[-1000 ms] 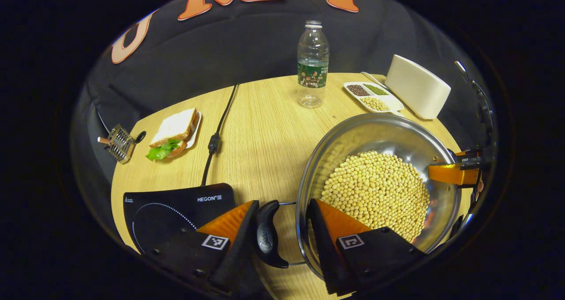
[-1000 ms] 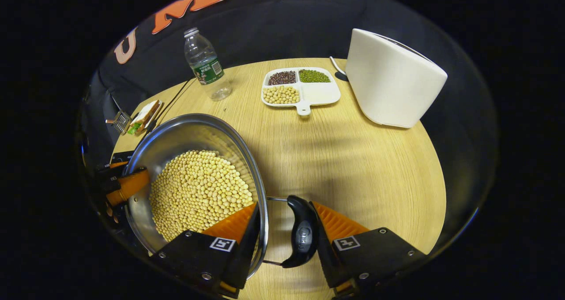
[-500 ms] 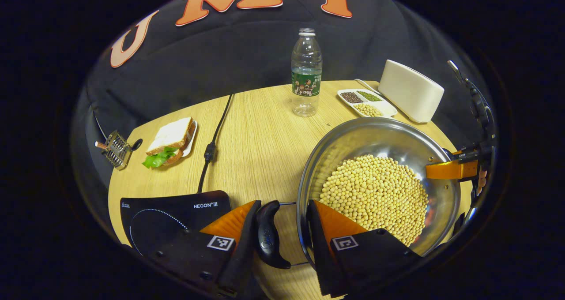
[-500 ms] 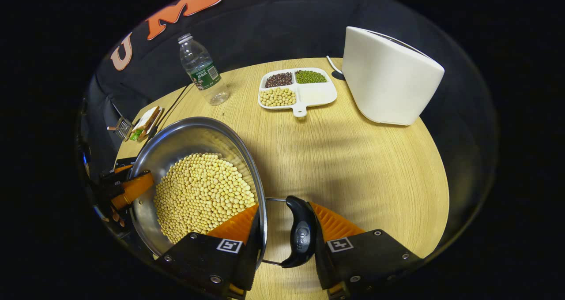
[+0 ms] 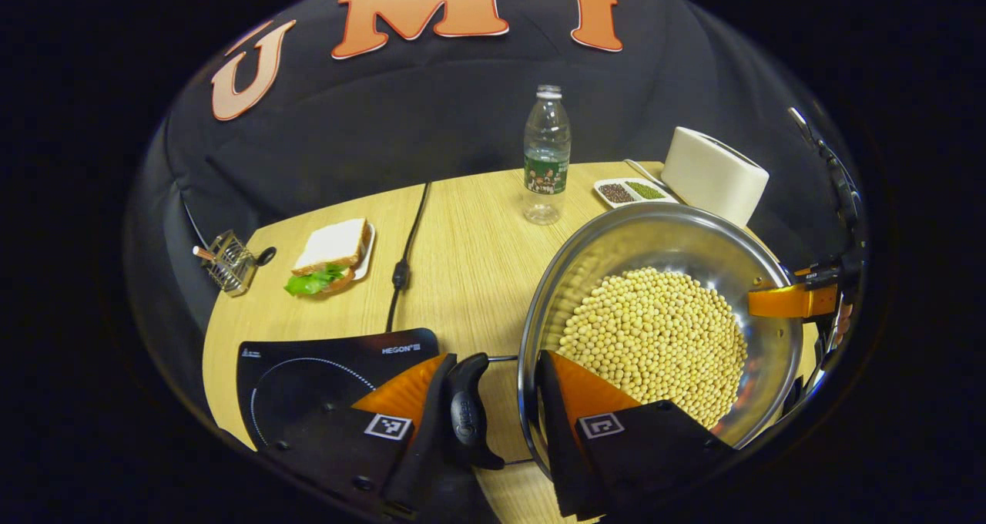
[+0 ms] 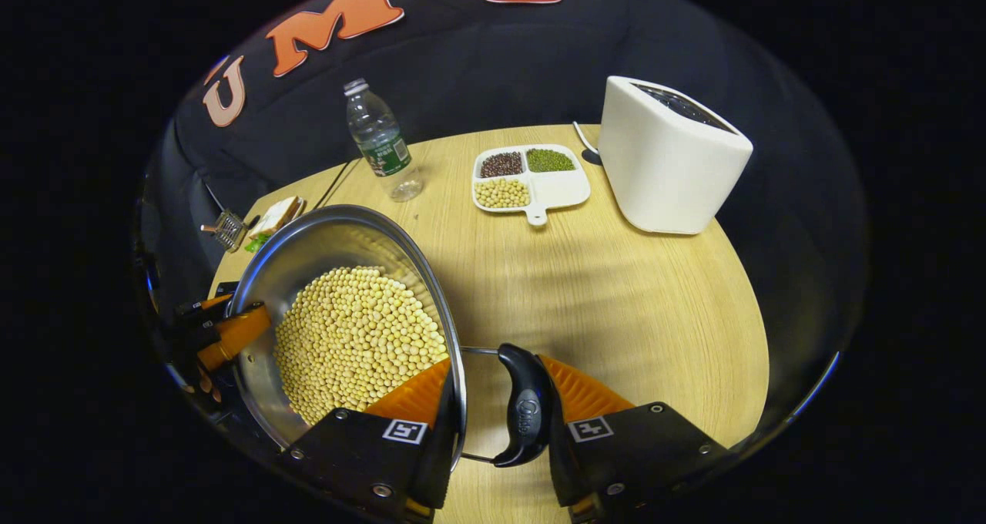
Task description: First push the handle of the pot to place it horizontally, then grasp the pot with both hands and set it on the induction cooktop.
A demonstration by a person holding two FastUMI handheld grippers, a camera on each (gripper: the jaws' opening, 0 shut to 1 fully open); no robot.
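Both of your grippers are clamped on the pot (image 5: 662,239), one at each side handle. Your left gripper (image 5: 493,416) has one finger against the outside of the left handle (image 5: 466,412) and the other inside the rim, over the soybeans (image 5: 655,339). Your right gripper (image 6: 493,416) does the same on the right handle (image 6: 524,416), one finger outside it and one inside the rim.

From the left gripper view you get the cooktop (image 5: 323,370) just left of the pot, its cable (image 5: 404,258), a sandwich (image 5: 327,258) and a small wire rack (image 5: 229,260), plus your right gripper at the pot's far rim. From the right gripper view you get the white toaster (image 6: 666,158) from above and the divided tray (image 6: 531,177) with its compartments. A water bottle (image 5: 545,158) stands at the back of the table (image 5: 462,231).
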